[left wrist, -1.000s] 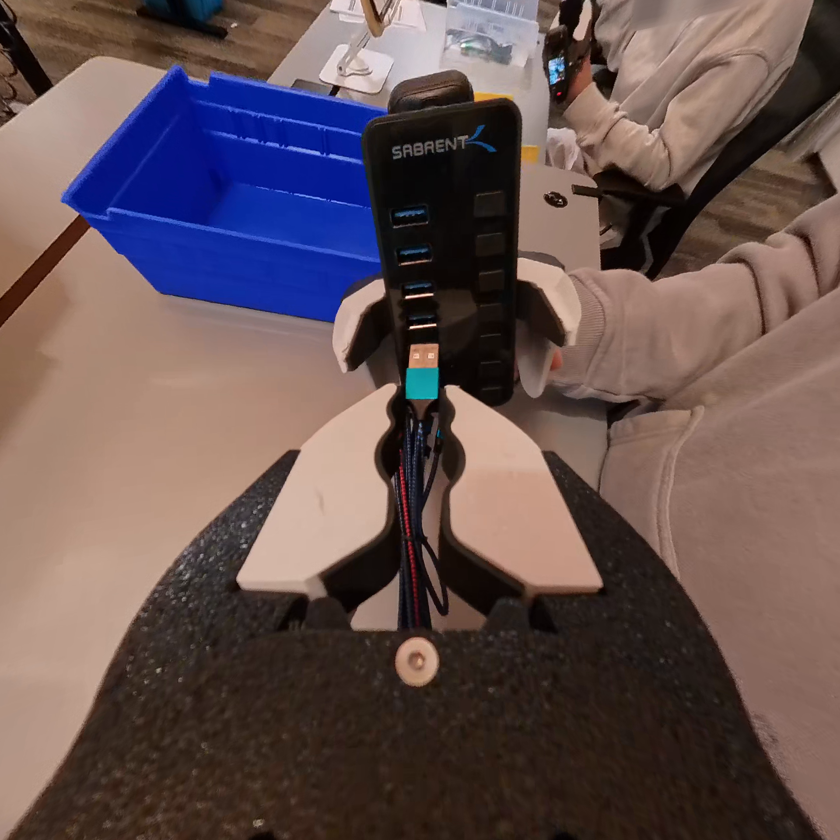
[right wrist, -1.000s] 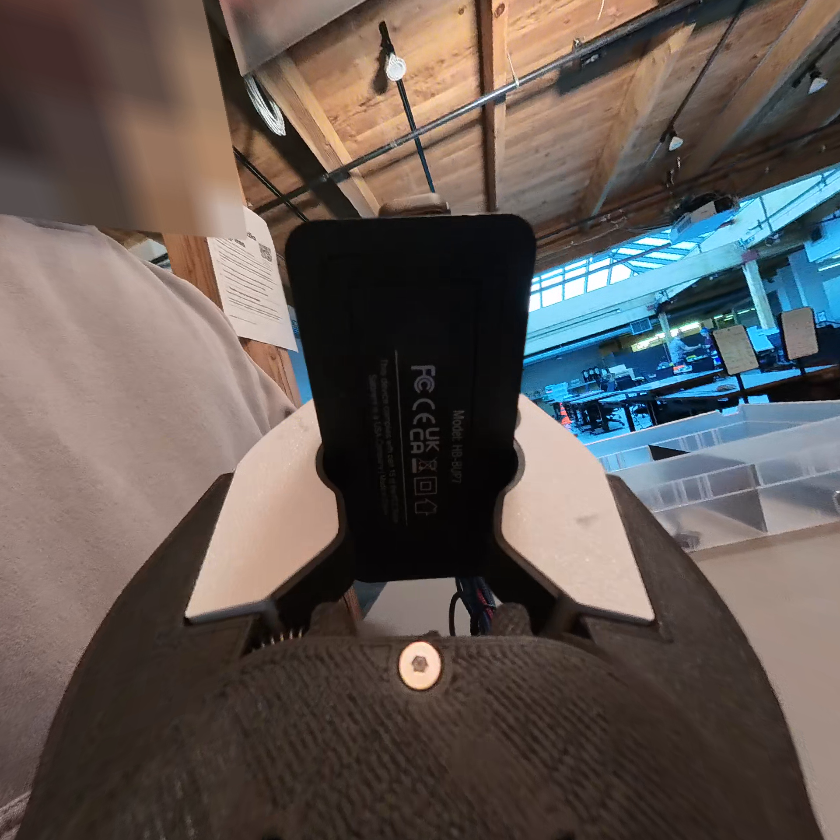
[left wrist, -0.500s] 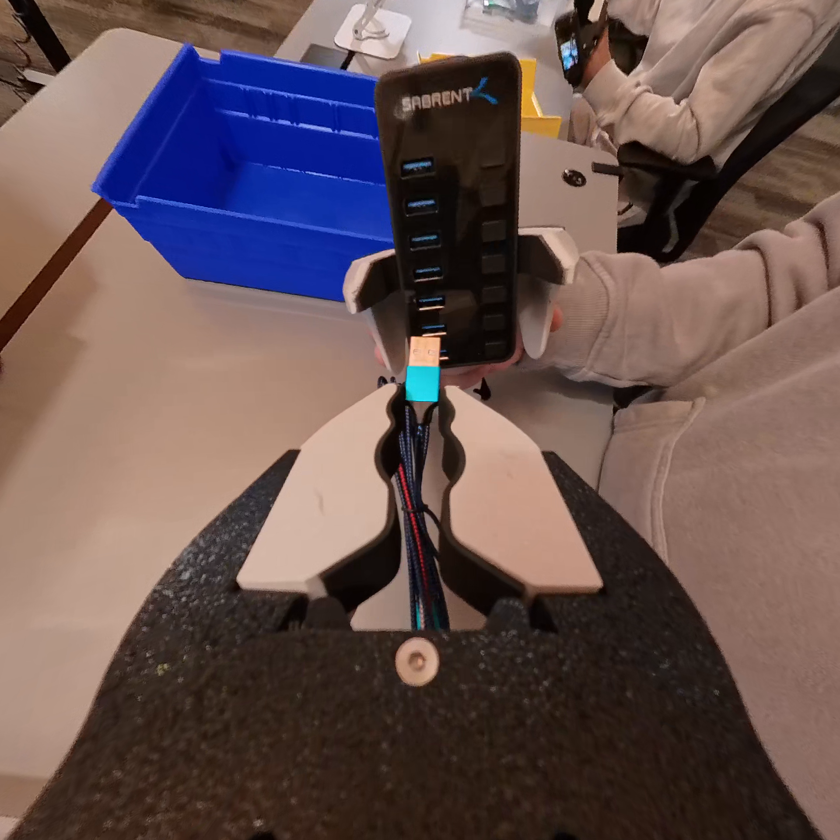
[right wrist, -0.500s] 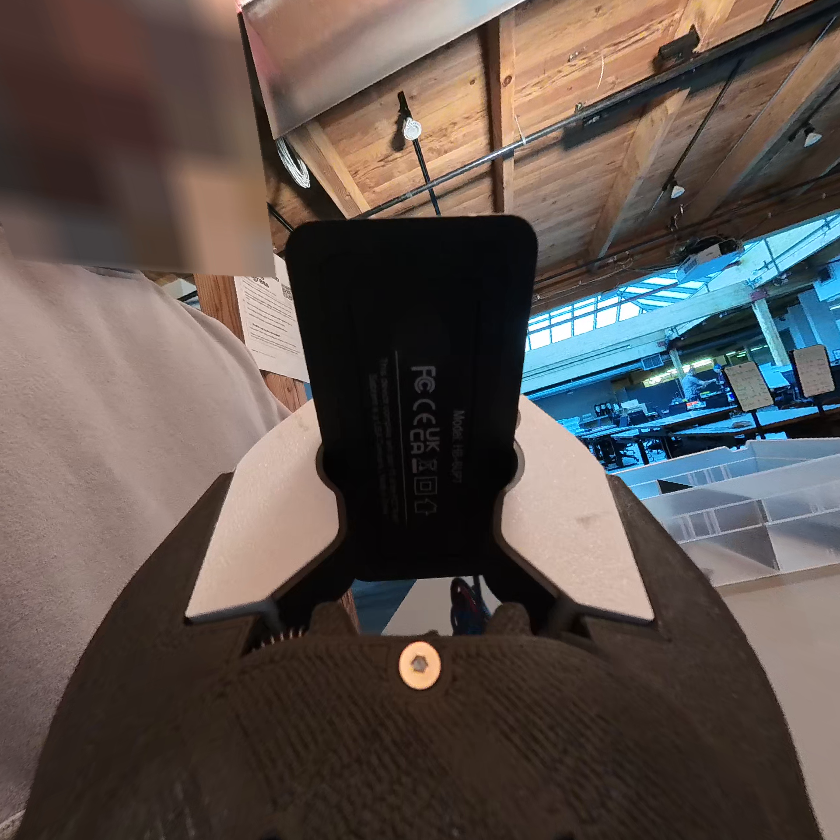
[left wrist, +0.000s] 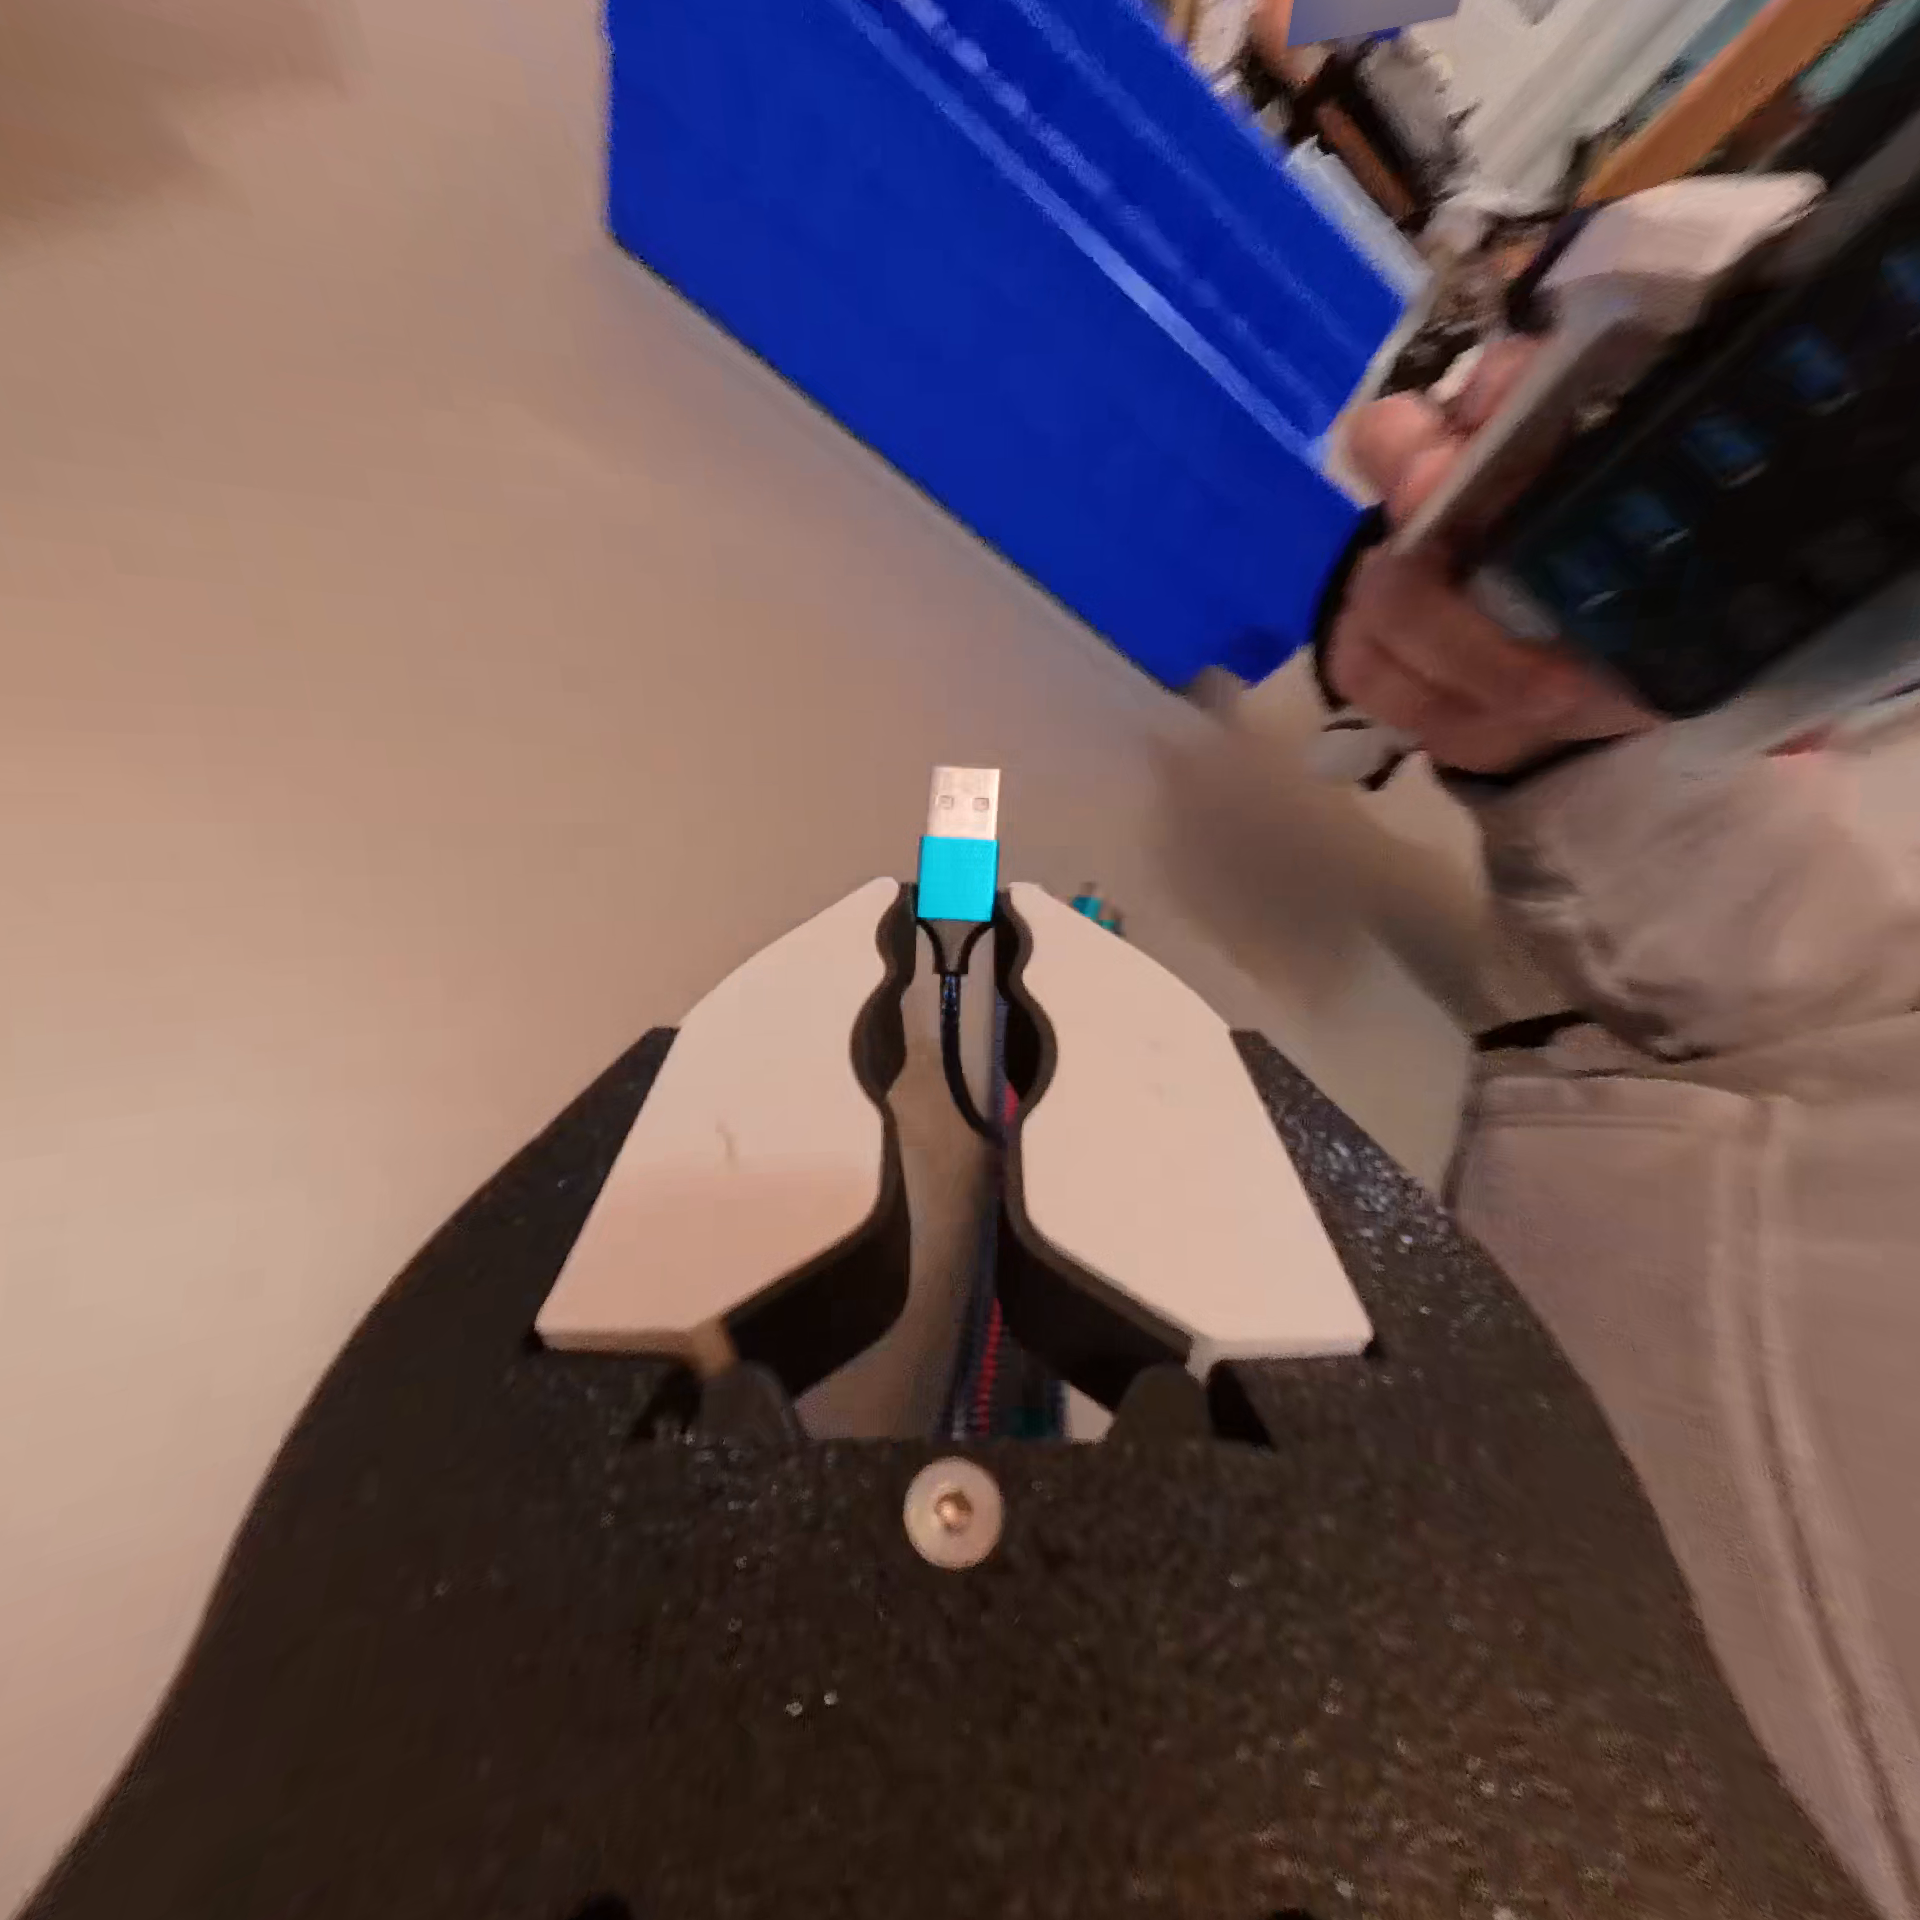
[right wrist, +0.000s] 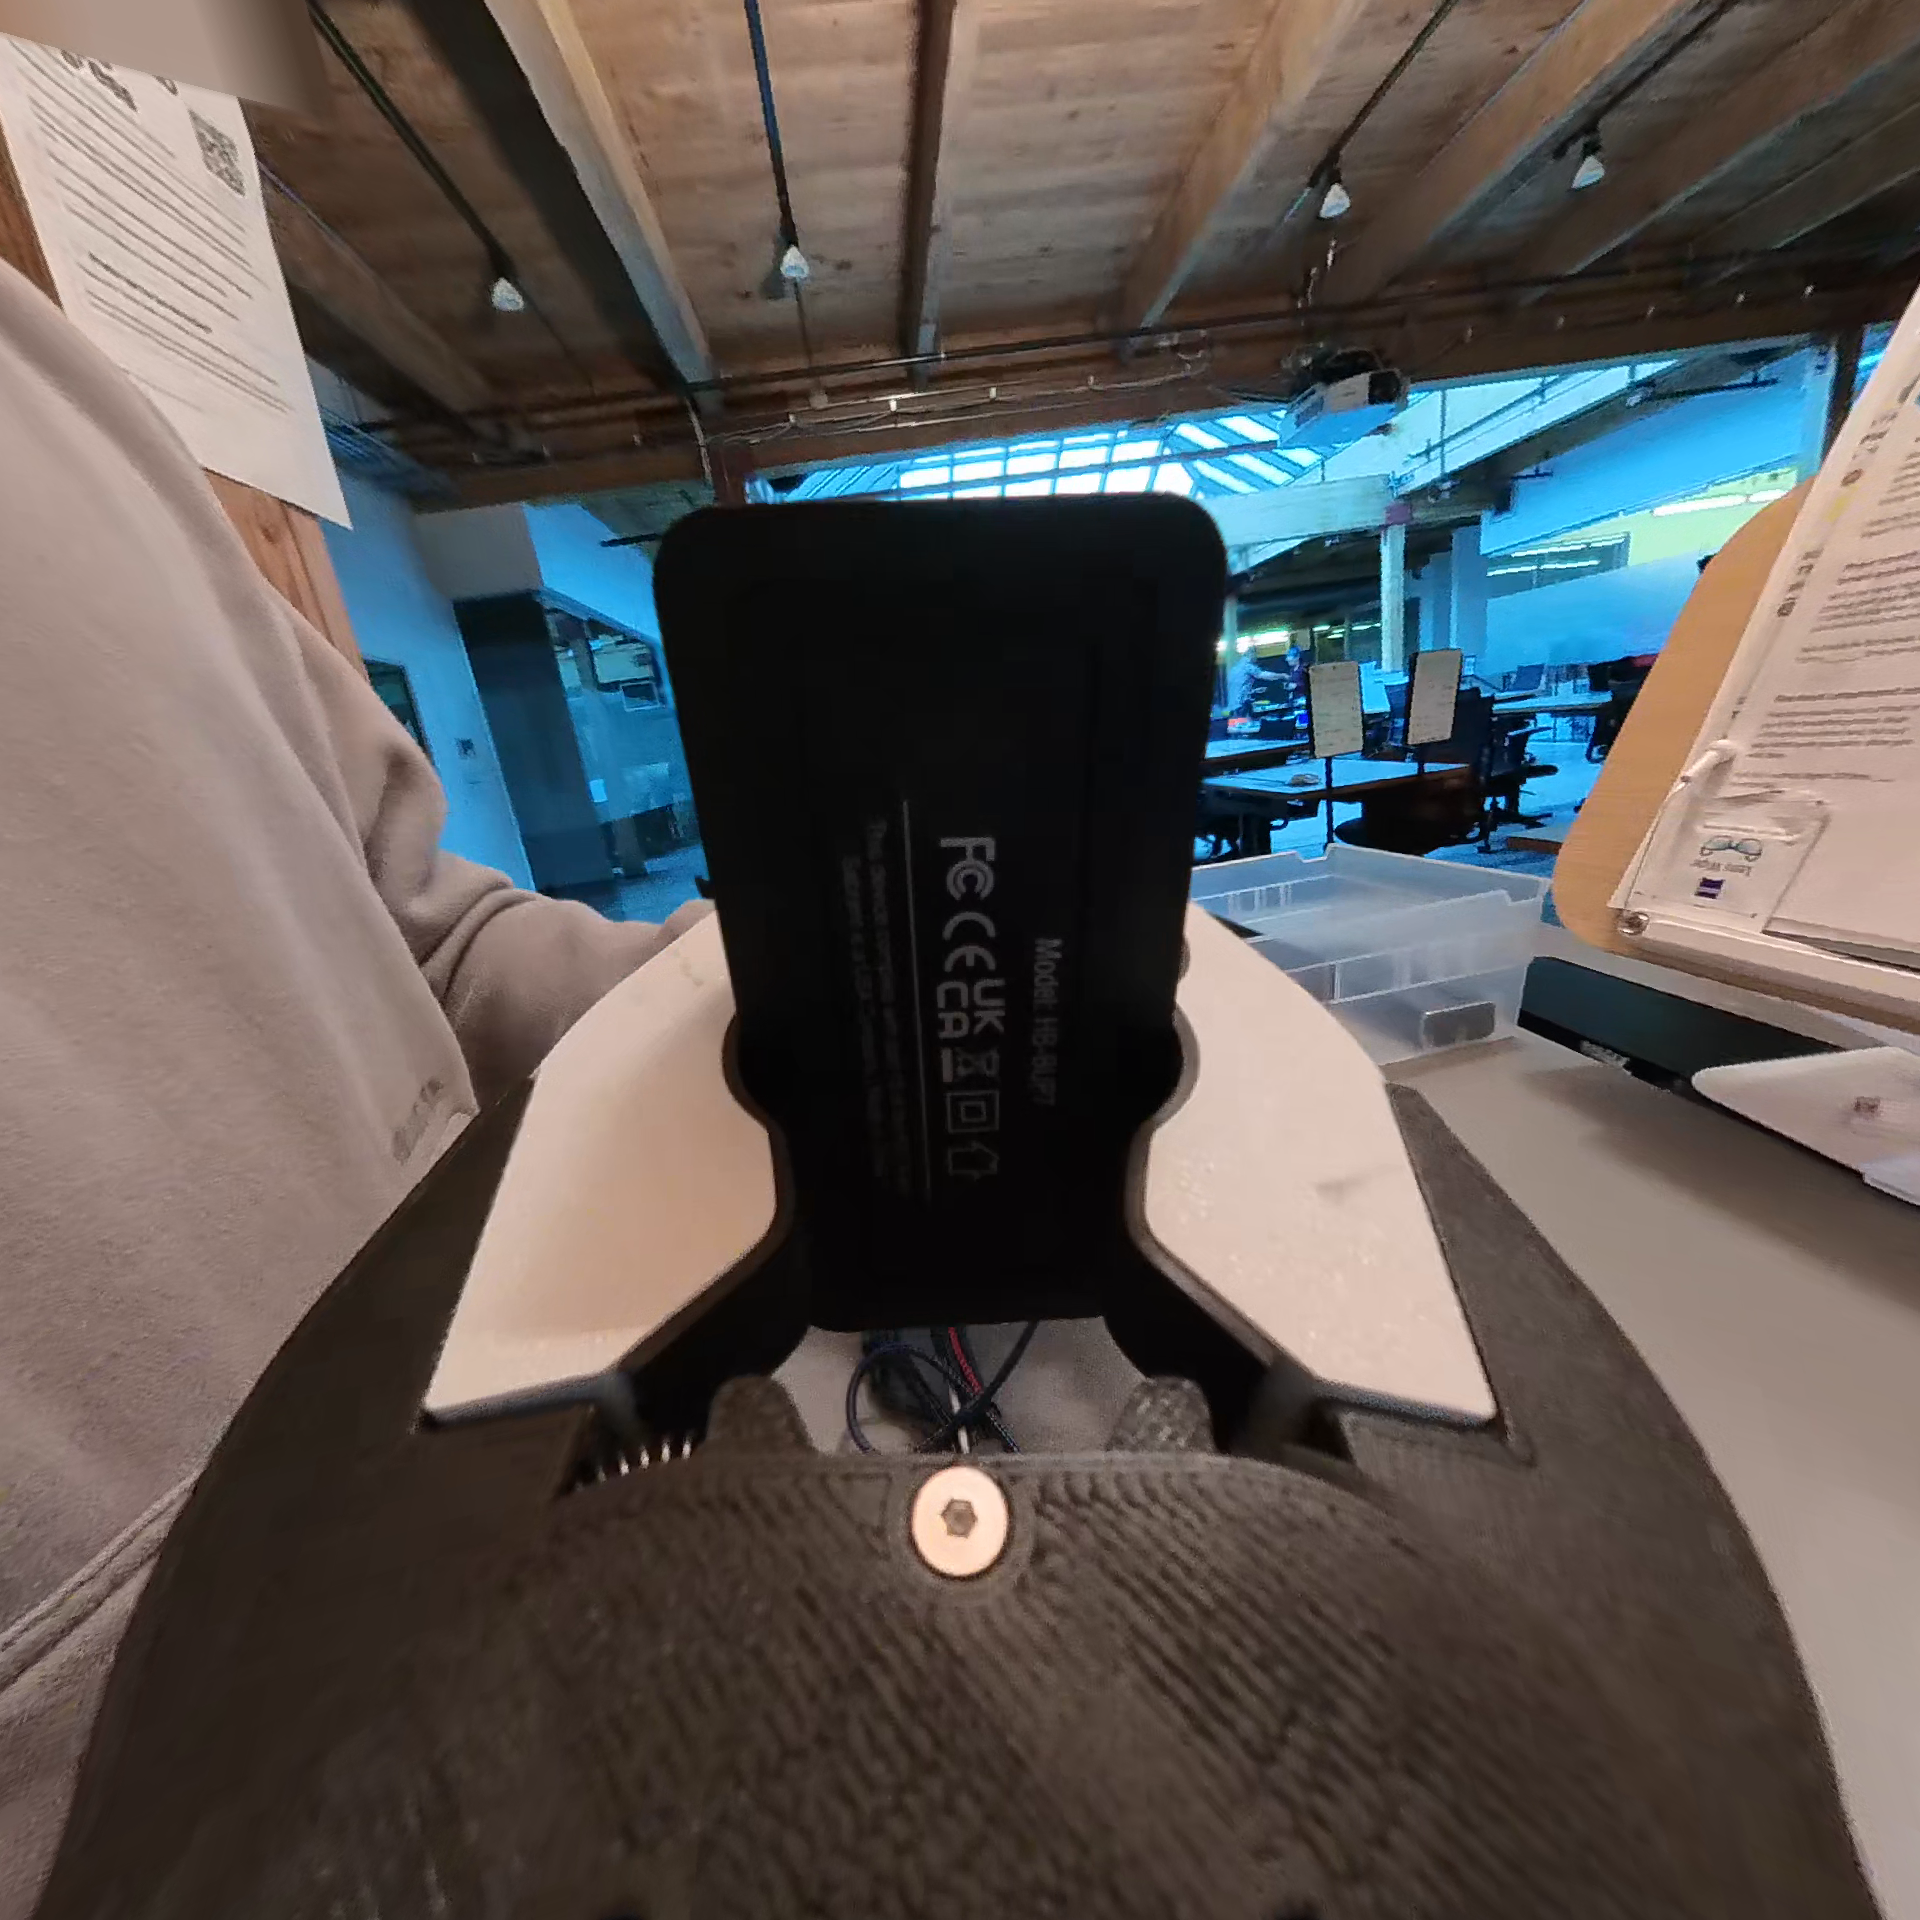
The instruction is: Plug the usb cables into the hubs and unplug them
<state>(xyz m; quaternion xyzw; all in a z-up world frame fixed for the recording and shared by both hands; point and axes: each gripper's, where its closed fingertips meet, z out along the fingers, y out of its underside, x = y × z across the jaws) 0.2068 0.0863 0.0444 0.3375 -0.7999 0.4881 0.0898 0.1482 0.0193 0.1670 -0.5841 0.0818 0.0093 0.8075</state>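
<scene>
Left gripper [left wrist: 958,888] clamps the plug [left wrist: 961,844]; right gripper [right wrist: 961,1023] grips the hub [right wrist: 940,904]. Hub sits well off to the side, so a misaligned plug may jam at the port.

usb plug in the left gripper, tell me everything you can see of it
The usb plug has a bare silver metal tip with two small square holes and a teal sleeve behind it. A thin dark cable runs back from the sleeve between the fingers. The left gripper pinches the sleeve at its fingertips, tip pointing forward, free in the air above the table, in no port.
</scene>
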